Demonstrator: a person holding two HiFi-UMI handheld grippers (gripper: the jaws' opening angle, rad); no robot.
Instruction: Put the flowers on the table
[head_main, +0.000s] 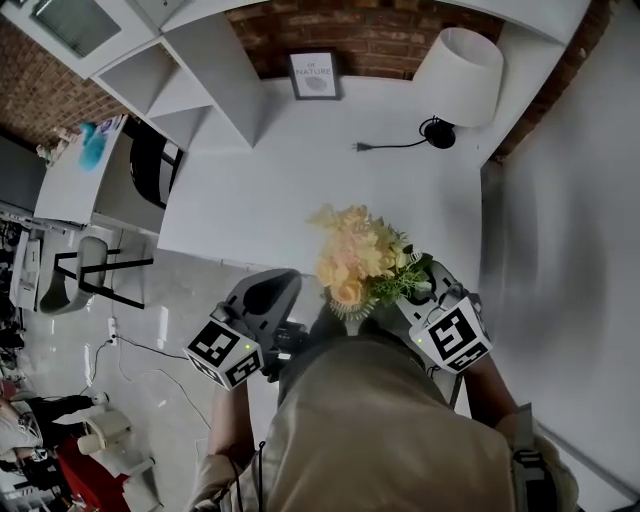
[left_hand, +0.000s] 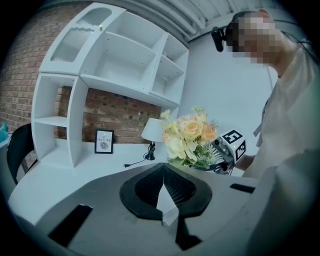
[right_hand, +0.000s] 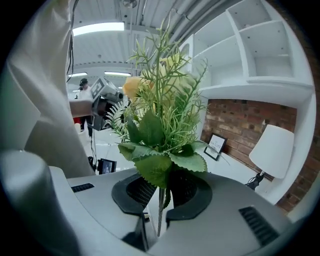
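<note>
lamp (head_main: 458, 75), cord (head_main: 392, 146) and frame (head_main: 314, 75) line table's (head_main: 300, 190) far edge.

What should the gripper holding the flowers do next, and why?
Probably carry the flowers forward over the white table: the right gripper is clamped on their stem, and they hang at the table's near edge, not resting on it.

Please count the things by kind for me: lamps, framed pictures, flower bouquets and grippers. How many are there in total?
Lamp: 1
Framed picture: 1
Flower bouquet: 1, its stem clamped in the right gripper
Grippers: 2, that one and the left gripper, which holds nothing
Total: 5
</note>
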